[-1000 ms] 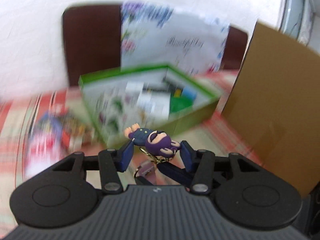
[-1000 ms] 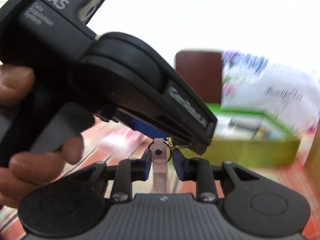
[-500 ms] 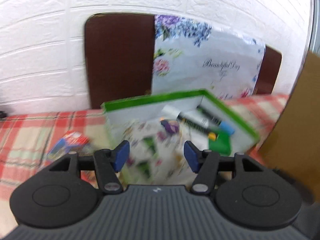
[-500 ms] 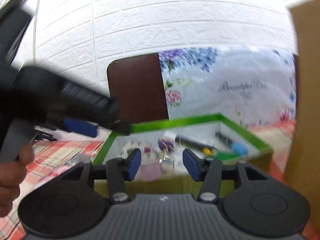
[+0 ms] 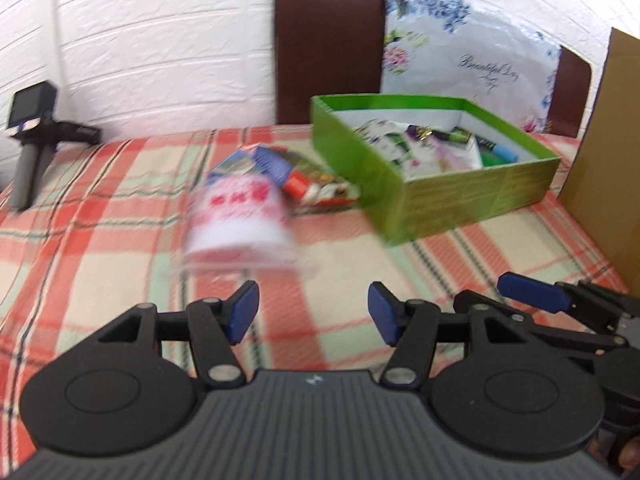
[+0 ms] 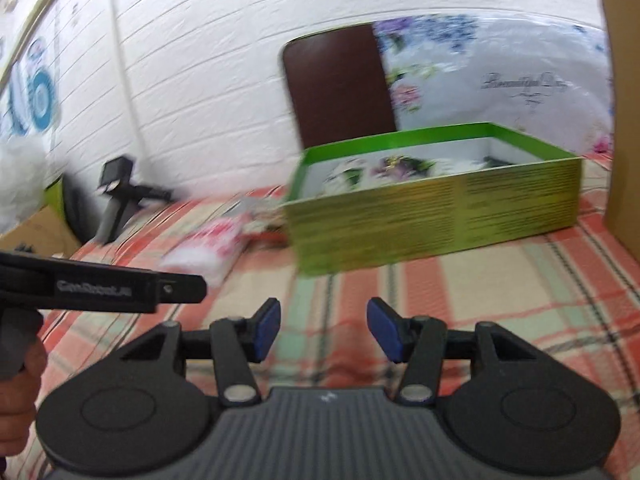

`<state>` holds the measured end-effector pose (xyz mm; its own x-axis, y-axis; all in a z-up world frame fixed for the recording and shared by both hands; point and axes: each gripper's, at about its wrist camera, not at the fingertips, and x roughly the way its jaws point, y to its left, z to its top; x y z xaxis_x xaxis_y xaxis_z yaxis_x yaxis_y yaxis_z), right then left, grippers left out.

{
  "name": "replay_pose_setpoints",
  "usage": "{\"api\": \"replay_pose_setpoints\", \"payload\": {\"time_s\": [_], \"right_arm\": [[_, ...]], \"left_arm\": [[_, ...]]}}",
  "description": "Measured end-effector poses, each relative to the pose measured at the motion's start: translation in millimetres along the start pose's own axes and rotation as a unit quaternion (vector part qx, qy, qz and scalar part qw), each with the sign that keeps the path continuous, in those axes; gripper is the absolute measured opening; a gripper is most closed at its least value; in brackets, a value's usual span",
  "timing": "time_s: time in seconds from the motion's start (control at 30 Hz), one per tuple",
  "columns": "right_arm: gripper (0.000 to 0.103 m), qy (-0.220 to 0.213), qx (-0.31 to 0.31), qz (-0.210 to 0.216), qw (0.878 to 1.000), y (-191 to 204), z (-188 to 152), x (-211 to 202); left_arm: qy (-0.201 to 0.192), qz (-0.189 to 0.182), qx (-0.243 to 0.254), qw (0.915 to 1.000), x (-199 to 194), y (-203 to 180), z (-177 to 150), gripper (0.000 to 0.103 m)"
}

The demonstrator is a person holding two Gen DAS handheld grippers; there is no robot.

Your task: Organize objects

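1. Left wrist view: the left gripper (image 5: 313, 316) is seen with its jaws spread wide and nothing between them, above the checked cloth (image 5: 120, 200).
2. Straight ahead of it, a little to its left, a white packet with pink print (image 5: 238, 220) lies on the cloth; it is blurred, so its exact outline cannot be told.
3. Just behind the packet a pile of colourful packets (image 5: 304, 180) is found, touching or almost touching the near left wall of the green box (image 5: 460, 196).
4. The box is placed ahead and to the right, with pens and small things already inside it.
5. Right wrist view: the right gripper (image 6: 323, 329) is also held open and empty; the same white packet (image 6: 208, 248) is seen far to its left, beyond the left tool.
6. It is judged that the left gripper is the nearer one, so the packet is best approached by it, forward and slightly leftward.
7. The packet seems wider than the gap between the blue pads (image 5: 244, 312), so a grip across its shorter side may be needed.
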<state>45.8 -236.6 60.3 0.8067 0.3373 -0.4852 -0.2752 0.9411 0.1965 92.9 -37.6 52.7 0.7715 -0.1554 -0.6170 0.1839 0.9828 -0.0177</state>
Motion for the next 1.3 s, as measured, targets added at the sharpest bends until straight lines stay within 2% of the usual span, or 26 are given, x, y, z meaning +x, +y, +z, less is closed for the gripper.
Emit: {"api": "replay_pose_setpoints", "payload": {"time_s": [0.3,0.6,0.7,0.8,0.9,0.93,1.03,1.1,1.17,1.2,1.27,1.3], "right_arm": [[0.052,0.027,-0.054,0.022,0.998,48,-5,5],[0.058,0.033,-0.084,0.017,0.996,78,22,55],[0.063,0.044,-0.081,0.018,0.996,84,32,81],[0.081,0.059,-0.087,0.027,0.994,90,35,106],[0.082,0.087,-0.106,0.013,0.99,97,31,132],[0.084,0.082,-0.109,0.01,0.991,99,31,135],[0.076,0.081,-0.115,0.01,0.99,102,36,143],[0.06,0.078,-0.12,0.022,0.989,104,39,147],[0.04,0.073,-0.126,0.014,0.989,107,40,149],[0.036,0.072,-0.125,0.014,0.989,107,40,148],[0.022,0.072,-0.126,0.019,0.989,105,39,145],[0.02,0.073,-0.127,0.02,0.989,104,37,142]], "left_arm": [[-0.008,0.043,-0.023,0.9988,-10,41,-17,0.064],[-0.015,0.066,-0.07,0.9952,-6,90,-34,0.066],[-0.014,0.064,-0.085,0.9942,-2,102,-40,0.066],[-0.028,0.068,-0.075,0.9945,0,107,-47,0.067],[-0.045,0.068,-0.06,0.9949,3,106,-53,0.072],[-0.05,0.065,-0.059,0.9949,3,106,-54,0.075],[-0.053,0.068,-0.051,0.995,5,104,-55,0.076],[-0.053,0.068,-0.047,0.9952,6,102,-55,0.079],[-0.052,0.069,-0.044,0.9953,7,102,-55,0.079],[-0.051,0.07,-0.043,0.9953,7,101,-55,0.08],[-0.05,0.073,-0.039,0.9953,8,100,-55,0.081],[-0.049,0.074,-0.037,0.9953,8,99,-55,0.082]]}}
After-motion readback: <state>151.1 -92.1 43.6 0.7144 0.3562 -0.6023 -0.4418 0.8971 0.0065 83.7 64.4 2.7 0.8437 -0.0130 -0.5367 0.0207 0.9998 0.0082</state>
